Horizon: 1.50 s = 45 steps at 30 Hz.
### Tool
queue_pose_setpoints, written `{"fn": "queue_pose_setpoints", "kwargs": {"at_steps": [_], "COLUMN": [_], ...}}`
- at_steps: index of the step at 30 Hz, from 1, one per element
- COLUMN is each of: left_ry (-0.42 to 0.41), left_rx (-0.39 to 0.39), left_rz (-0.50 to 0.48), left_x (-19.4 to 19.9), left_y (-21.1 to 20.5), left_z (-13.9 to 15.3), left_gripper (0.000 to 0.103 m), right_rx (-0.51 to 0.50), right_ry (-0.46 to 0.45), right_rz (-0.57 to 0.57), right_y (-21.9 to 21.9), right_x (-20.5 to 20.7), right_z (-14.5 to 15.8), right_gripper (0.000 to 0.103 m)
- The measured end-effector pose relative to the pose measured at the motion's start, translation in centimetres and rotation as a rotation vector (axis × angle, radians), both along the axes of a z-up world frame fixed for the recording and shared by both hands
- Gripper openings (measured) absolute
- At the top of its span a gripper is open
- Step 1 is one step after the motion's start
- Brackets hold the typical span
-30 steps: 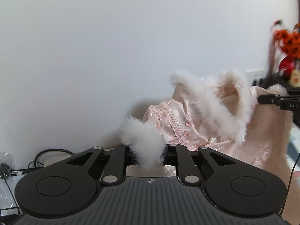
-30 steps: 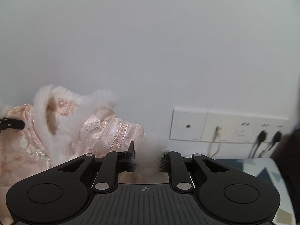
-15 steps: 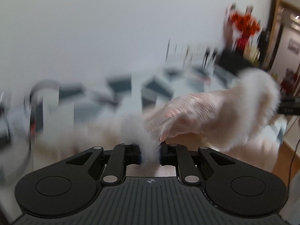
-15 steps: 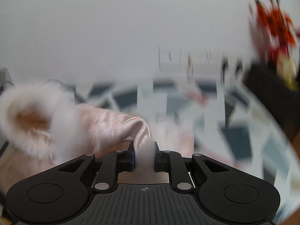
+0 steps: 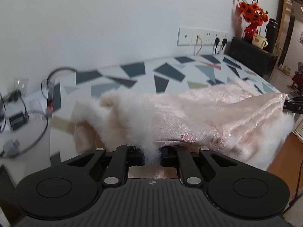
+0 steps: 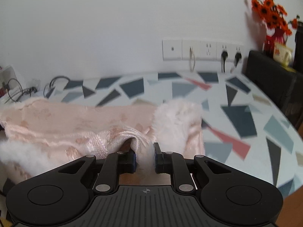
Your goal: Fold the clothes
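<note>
- Left wrist view: the left gripper is clamped on a tuft of white fur trim at the near edge of the pink satin garment. The garment stretches away to the right over the patterned tablecloth. At the far right edge the tip of the right gripper pinches the garment's other corner; white letters on it read "D" and a cut-off second character, no more legible.
- Behind, a white socket strip on the wall carries plugs; orange flowers in a red vase and a cream mug with an unreadable orange print stand on a black cabinet. Cables lie at left.
- Right wrist view: the right gripper is closed on a bunched fold of satin and fur at the garment's near edge. The cloth spreads left from the jaws; a furry cuff sits just beyond them, over the tablecloth.
</note>
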<state>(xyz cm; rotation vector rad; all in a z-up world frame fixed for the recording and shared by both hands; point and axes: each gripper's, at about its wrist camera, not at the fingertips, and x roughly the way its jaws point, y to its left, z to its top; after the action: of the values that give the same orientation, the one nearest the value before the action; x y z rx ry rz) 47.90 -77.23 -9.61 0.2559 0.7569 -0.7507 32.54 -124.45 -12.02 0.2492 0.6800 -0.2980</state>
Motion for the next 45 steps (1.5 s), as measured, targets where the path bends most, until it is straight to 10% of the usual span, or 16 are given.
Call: {"fn": "queue_pose_setpoints", "kwargs": {"at_steps": [5, 9, 20, 23, 31, 45], "left_ry": [0.074, 0.069, 0.061, 0.064, 0.171, 0.224], "left_rx": [0.183, 0.122, -0.225, -0.194, 0.262, 0.184], "left_rz": [0.028, 0.104, 0.215, 0.243, 0.255, 0.374], "left_x": [-1.8, -3.0, -0.6, 1.5, 3.4, 2.8], "left_y": [-1.0, -0.4, 1.3, -1.2, -9.0, -8.4], "left_z": [-6.1, -4.2, 5.2, 3.5, -6.2, -7.5], "left_gripper": [0.023, 0.073, 0.087, 0.087, 0.097, 0.103], "right_rx": [0.092, 0.099, 0.182, 0.182, 0.062, -0.016], "right_ry": [0.158, 0.118, -0.113, -0.108, 0.166, 0.222], "right_rz": [-0.045, -0.055, -0.066, -0.117, -0.176, -0.151], "right_y": [0.2, 0.6, -2.8, -4.2, -3.8, -1.5], "right_x": [-0.3, -1.4, -1.7, 0.0, 4.8, 5.2], "right_z": [-4.7, -3.5, 3.2, 1.4, -6.5, -9.1], "right_gripper": [0.03, 0.052, 0.075, 0.075, 0.093, 0.102]}}
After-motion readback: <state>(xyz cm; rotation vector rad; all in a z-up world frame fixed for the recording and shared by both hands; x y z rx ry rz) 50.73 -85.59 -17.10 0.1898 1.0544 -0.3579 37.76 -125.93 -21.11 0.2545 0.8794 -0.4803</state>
